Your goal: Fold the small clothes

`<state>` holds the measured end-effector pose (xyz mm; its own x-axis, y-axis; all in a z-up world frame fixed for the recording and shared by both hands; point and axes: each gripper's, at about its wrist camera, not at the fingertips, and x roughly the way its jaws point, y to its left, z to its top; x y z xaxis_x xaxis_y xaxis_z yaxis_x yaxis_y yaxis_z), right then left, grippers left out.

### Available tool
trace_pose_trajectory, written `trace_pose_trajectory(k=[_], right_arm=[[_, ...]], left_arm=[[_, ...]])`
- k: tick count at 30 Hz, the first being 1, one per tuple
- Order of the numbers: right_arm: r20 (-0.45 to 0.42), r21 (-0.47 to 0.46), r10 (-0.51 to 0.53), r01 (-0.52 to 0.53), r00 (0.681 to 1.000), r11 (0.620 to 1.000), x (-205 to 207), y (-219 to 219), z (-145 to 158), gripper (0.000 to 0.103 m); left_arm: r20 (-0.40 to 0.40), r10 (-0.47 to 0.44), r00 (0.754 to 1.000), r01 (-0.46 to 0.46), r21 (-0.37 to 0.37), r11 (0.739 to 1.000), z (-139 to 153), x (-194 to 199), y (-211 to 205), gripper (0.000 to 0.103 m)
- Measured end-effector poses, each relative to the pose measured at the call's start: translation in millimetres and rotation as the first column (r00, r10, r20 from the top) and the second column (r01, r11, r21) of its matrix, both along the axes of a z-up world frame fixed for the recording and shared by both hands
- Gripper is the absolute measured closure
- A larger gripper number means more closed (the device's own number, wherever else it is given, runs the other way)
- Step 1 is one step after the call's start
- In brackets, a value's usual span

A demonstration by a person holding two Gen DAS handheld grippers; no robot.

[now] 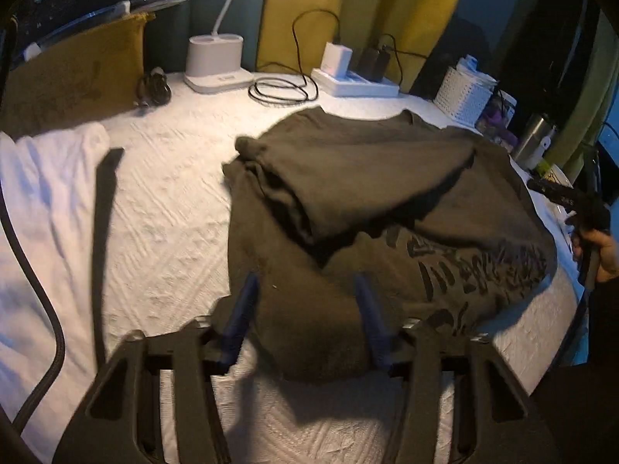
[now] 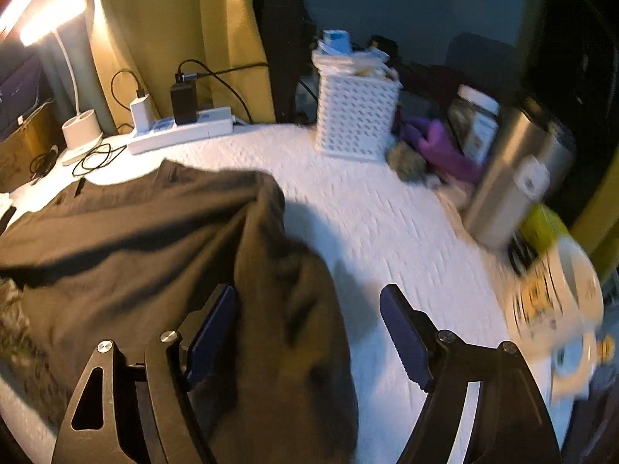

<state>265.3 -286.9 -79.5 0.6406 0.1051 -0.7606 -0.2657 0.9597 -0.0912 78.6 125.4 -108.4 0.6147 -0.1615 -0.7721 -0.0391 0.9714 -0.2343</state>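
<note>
Left gripper [image 1: 307,311]: the blue fingers [image 1: 243,309] stand partly apart over the near hem of the dark T-shirt [image 1: 387,193]. Cloth lies between and under them; neither pad visibly presses on it, so no grip is confirmed.

Right gripper [image 2: 309,332]: the jaws stand wide apart. A fold of the same shirt [image 2: 154,224] hangs between them, lying against the left-hand pad [image 2: 211,332], while the other pad is clear of it above the white bed cover [image 2: 387,212]. The cloth is not clamped.

Garment position: the T-shirt lies on the white cover [image 1: 166,208], partly folded, with one side turned over the body and a dark print [image 1: 476,266] exposed near the right edge. A white garment [image 1: 42,201] lies to the left, apart from it.

Far edge of the surface: a power strip [image 1: 356,83] with chargers, a lamp base [image 1: 214,60], a white perforated basket [image 2: 354,116] and a steel bottle [image 2: 514,174]. At the right edge of the left wrist view, a hand [image 1: 601,249] holds the other gripper.
</note>
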Motion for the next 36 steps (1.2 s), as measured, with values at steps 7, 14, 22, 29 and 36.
trace_pose_trajectory(k=[7,14,22,29,36], right_arm=[[-0.048,0.031,-0.036,0.037,0.998,0.999,-41,-24,-21,0.024],[-0.087,0.113,-0.056,0.066,0.995,0.991,-67,-41,-33,0.024],[-0.053,0.122,0.036,-0.029,0.998,0.992,-89,-29,-35,0.096],[-0.021,0.054,0.085,-0.084,0.996,0.995,-110,-35,-22,0.098],[-0.028,-0.002,0.07,-0.07,0.997,0.998,-125,-41,-34,0.098]], left_arm=[[0.043,0.044,0.998,-0.047,0.063,0.997,15,-23,-13,0.099],[-0.01,0.069,0.998,-0.068,0.089,0.994,12,-58,-33,0.099],[-0.015,0.103,0.995,-0.1,0.112,0.989,16,-84,-49,0.1],[-0.048,0.071,0.996,-0.064,0.127,0.99,12,-95,-65,0.1],[-0.11,0.048,0.993,-0.039,0.087,0.995,8,-104,-55,0.098]])
